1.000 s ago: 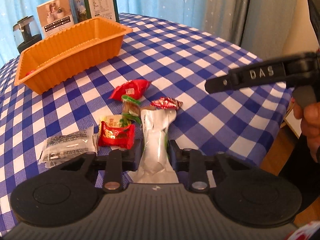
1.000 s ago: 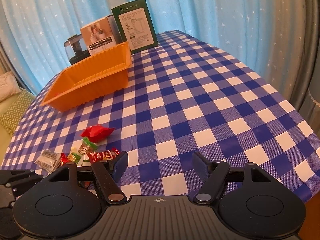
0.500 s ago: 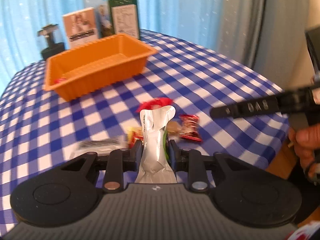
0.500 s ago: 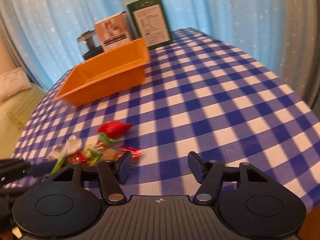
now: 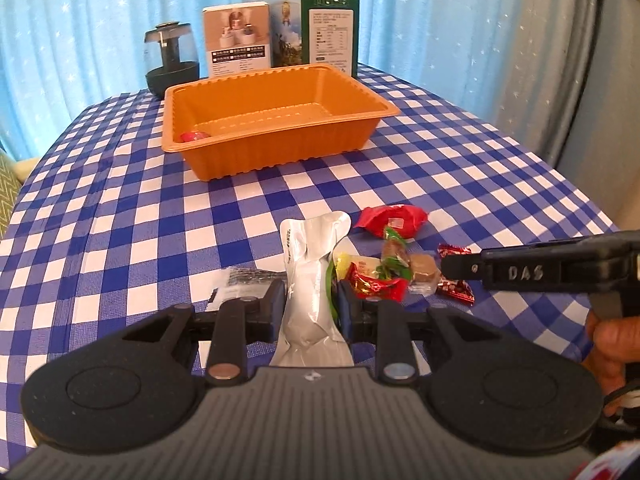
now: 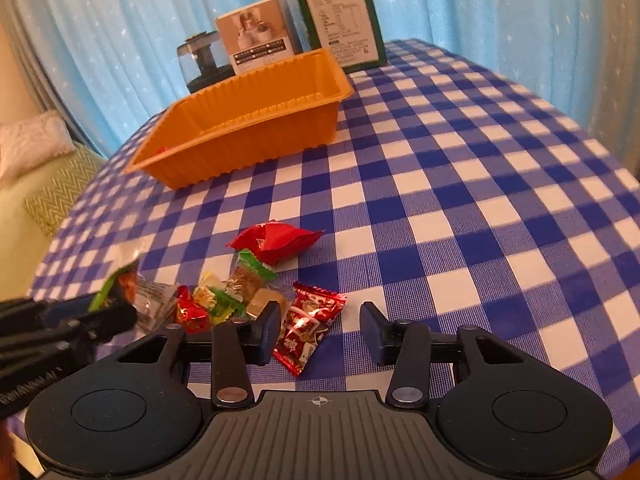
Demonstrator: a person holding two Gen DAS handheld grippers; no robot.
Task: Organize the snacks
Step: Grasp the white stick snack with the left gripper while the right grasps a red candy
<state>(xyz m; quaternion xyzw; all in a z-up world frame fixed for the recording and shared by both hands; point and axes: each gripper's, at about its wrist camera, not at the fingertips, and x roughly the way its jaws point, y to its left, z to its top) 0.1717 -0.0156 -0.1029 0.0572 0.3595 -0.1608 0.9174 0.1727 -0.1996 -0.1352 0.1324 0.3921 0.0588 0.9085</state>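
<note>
While the left claw (image 5: 310,300) keeps pinching the silver foil pouch (image 5: 312,280), now lifted toward the orange plastic tray (image 5: 280,120), the right claw (image 6: 320,330) has narrowed and is closing around the red-and-white candy wrapper (image 6: 306,328) on the checked table (image 6: 460,200), pads not yet touching.

**Colours and patterns we see**

Worktop cloth (image 5: 440,184): blue-and-white check. Tray (image 5: 280,136): plain orange with ribbed walls; one red sweet (image 5: 194,136) inside. Pouch (image 5: 310,280): silver. Packet (image 6: 276,240): solid red. Small wrapper (image 6: 308,324): red with white print. Sweet (image 6: 250,272): brown in green-ended wrap. Curtain (image 5: 100,32): light blue with white stars. Tall box (image 6: 340,20): dark green with a white label. Both tools (image 5: 310,304) (image 6: 320,328): black with grey housings. We also see a green zigzag cushion (image 6: 60,196).
</note>
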